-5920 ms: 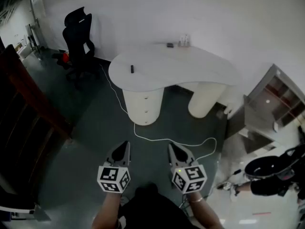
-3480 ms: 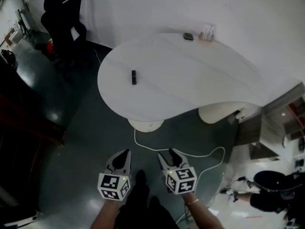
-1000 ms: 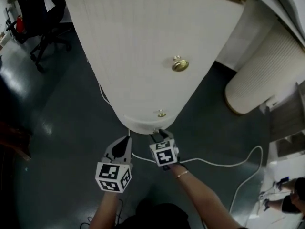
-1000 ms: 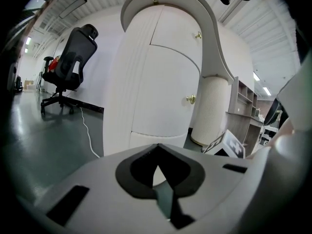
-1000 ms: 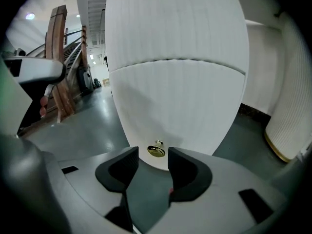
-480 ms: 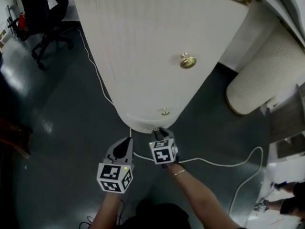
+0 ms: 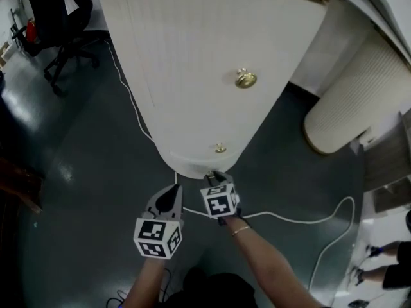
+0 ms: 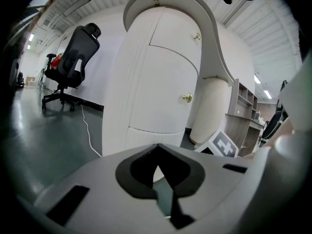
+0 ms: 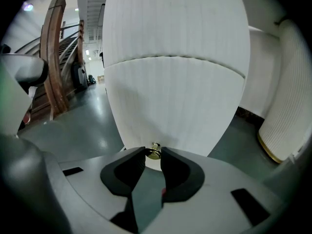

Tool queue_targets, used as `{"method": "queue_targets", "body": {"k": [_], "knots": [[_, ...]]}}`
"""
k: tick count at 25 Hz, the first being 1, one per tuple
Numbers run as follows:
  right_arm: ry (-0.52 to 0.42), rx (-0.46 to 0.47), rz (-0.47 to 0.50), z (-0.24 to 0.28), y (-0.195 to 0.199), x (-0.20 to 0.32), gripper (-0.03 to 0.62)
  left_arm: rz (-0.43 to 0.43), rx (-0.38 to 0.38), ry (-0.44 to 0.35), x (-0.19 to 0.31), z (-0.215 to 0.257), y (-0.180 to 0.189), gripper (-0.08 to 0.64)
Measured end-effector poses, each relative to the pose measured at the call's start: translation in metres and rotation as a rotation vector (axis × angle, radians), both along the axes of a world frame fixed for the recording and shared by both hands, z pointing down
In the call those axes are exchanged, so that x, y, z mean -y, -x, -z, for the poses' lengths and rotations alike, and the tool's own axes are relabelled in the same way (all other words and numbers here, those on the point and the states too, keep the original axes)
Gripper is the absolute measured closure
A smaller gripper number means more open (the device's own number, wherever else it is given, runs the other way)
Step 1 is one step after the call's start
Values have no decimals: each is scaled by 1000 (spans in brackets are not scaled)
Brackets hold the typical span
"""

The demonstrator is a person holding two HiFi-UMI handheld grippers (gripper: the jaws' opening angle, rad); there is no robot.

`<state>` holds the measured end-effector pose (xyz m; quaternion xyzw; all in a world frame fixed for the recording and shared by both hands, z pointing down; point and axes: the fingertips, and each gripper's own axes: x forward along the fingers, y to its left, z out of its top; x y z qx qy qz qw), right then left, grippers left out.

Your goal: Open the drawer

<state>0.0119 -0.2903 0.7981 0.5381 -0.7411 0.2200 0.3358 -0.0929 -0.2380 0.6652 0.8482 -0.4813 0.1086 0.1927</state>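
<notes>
Brass knob (image 9: 154,152) on the lowest drawer (image 9: 170,106): my right claw (image 9: 153,156) has just been closing and now pinches it between both pads. The drawer sits flush in its pedestal (image 7: 192,76), so I judge a straight pull comes next. My left claw (image 8: 157,155) hangs closed and empty.

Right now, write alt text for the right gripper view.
The jaws of the right gripper have just been closing and now pinch a small round brass knob on the lower drawer of a white ribbed, rounded cabinet, above a dark glossy floor.
</notes>
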Motion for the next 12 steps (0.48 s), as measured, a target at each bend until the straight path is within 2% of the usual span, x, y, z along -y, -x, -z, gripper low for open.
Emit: {"method": "queue_targets", "body": {"k": [12], "knots": [[19, 35, 4, 0, 3, -4, 496, 17, 23, -3, -2, 2, 9, 557]]}}
